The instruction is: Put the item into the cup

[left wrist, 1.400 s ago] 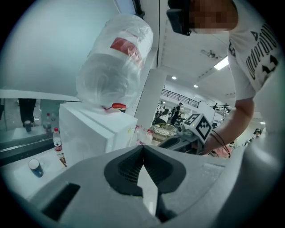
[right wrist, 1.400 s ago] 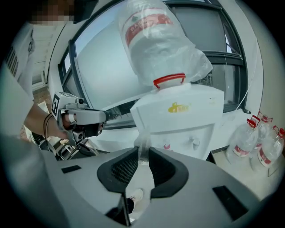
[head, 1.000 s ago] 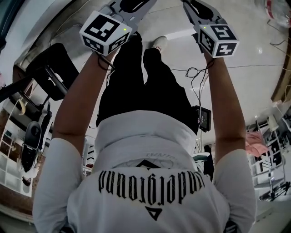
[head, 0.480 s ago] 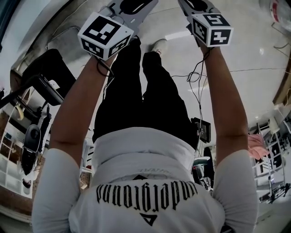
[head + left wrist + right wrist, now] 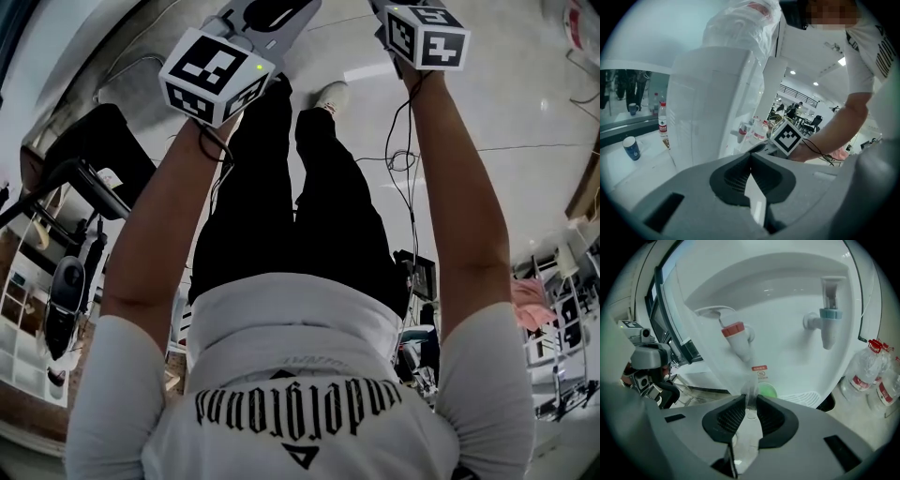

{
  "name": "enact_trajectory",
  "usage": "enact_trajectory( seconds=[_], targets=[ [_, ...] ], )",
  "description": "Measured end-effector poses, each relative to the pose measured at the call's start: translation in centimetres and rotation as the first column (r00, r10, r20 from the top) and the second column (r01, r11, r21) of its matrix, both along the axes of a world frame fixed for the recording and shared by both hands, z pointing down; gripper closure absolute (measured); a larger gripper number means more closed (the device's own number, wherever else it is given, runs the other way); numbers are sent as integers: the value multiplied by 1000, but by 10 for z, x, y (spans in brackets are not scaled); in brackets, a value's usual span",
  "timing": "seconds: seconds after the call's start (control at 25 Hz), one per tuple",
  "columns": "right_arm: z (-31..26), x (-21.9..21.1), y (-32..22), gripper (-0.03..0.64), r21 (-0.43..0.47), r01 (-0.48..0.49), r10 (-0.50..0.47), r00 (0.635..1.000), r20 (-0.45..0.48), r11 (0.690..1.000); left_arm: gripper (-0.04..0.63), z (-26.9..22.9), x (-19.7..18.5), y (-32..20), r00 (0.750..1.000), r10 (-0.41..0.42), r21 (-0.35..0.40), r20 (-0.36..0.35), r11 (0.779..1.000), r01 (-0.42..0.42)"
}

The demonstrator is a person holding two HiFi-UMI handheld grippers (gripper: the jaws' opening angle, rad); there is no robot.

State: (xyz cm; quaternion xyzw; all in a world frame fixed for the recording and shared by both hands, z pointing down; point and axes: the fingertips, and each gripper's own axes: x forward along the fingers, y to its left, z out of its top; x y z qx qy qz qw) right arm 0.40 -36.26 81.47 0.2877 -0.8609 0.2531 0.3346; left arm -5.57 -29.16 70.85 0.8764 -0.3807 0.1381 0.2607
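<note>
Arms stretch out in the head view above a glossy pale floor with black cables. In the left gripper view the left gripper has its jaws together on nothing before a white water dispenser, and a blue cup stands upright on the pale ledge at the left, its contents unseen. In the right gripper view the right gripper pinches a clear plastic thing in narrow jaws before the red tap, a green round thing beside the drip grille.
</note>
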Motion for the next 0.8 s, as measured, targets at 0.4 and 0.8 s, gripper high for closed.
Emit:
enact_trajectory(
  seconds=[0.4,0.8],
  targets=[
    [16,-12,-15,529,-40,-36,36,999,12,999,581,0,8,4,1000,24,-21,-10,999,-24],
    [-1,-8,-9,486,-13,-38,38,999,14,999,581,-1,8,11,999,27,-28,-18,999,-27]
  ],
)
